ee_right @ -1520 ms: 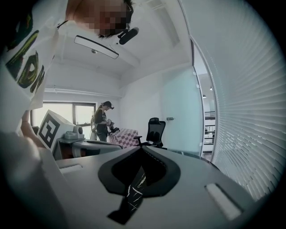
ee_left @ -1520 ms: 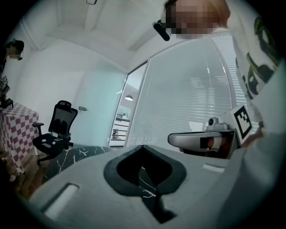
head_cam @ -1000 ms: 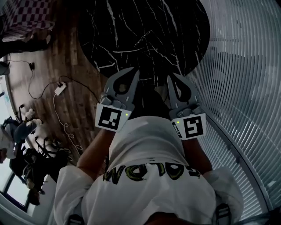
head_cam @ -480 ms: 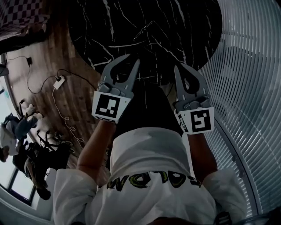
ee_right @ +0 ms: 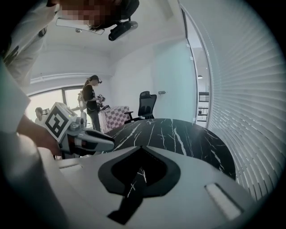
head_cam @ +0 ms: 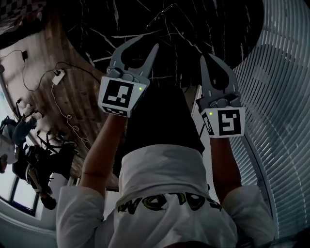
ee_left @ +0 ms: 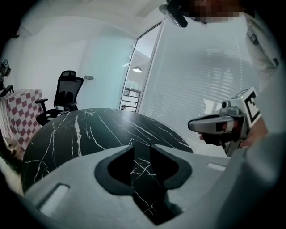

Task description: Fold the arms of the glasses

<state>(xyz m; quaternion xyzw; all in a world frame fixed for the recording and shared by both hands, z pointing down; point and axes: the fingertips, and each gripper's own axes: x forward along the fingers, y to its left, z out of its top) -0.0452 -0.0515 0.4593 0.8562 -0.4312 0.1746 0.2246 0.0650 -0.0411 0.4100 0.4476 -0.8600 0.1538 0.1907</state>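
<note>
A thin-framed pair of glasses (head_cam: 162,14) lies on the round black marble table (head_cam: 208,29), faint in the dim head view; neither gripper view shows it clearly. My left gripper (head_cam: 145,44) hangs over the table's near edge, short of the glasses. Its jaws are opening and nothing is between them; the left gripper view shows only the tabletop (ee_left: 89,129) through the gap of the left gripper (ee_left: 140,150). My right gripper (head_cam: 203,57) is beside it to the right, shut and empty. In its own view the right gripper (ee_right: 142,148) has its tips together.
An office chair (ee_left: 67,89) and a checked cloth (ee_left: 22,107) stand beyond the table. A person (ee_right: 91,103) stands farther back. Slatted blinds (head_cam: 281,97) run along the right. A power strip with cables (head_cam: 57,76) lies on the wooden floor at left.
Both grippers have moved forward toward the table, up the head view. The left jaws have gone from shut to spread apart. The right jaws stay shut.
</note>
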